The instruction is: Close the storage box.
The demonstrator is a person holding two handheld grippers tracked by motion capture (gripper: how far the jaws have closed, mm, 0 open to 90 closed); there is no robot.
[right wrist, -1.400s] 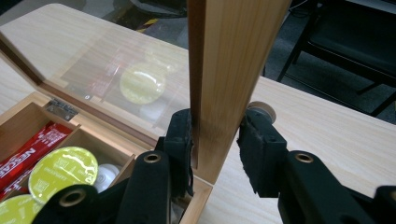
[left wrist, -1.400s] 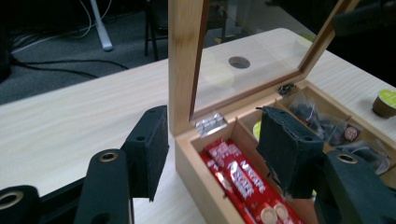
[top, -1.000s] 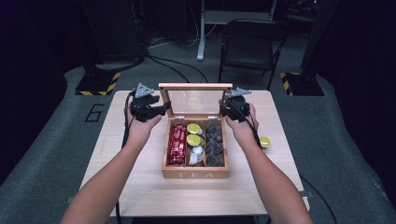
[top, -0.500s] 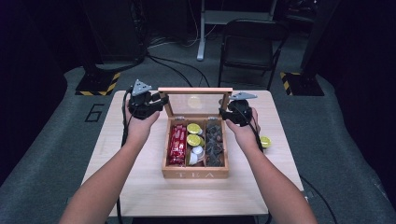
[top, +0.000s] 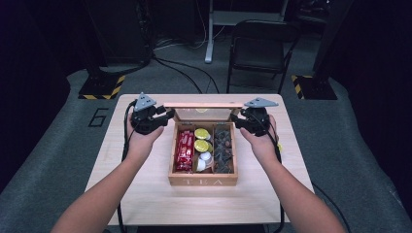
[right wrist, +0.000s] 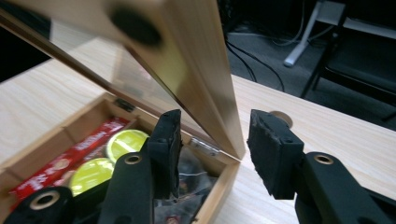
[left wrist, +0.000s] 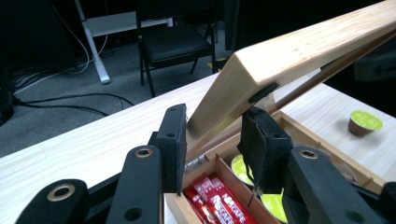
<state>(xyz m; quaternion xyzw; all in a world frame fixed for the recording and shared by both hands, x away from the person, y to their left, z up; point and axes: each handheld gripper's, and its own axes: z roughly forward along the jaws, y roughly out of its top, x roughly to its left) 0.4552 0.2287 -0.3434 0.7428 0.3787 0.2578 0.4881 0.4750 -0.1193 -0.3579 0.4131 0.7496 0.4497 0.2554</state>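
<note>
High view | left gripper (top: 167, 116), right gripper (top: 236, 119) flank lid (top: 203, 105) | jaws apart

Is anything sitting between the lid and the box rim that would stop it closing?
Nothing visible does. The lid stands raised with its side edges between each tool's open jaws, left tool and right tool. The contents sit below the tea box's rim.

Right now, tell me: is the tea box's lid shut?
No: the lid stands raised above the tea box, leaving its sachets and capsules exposed.
</note>
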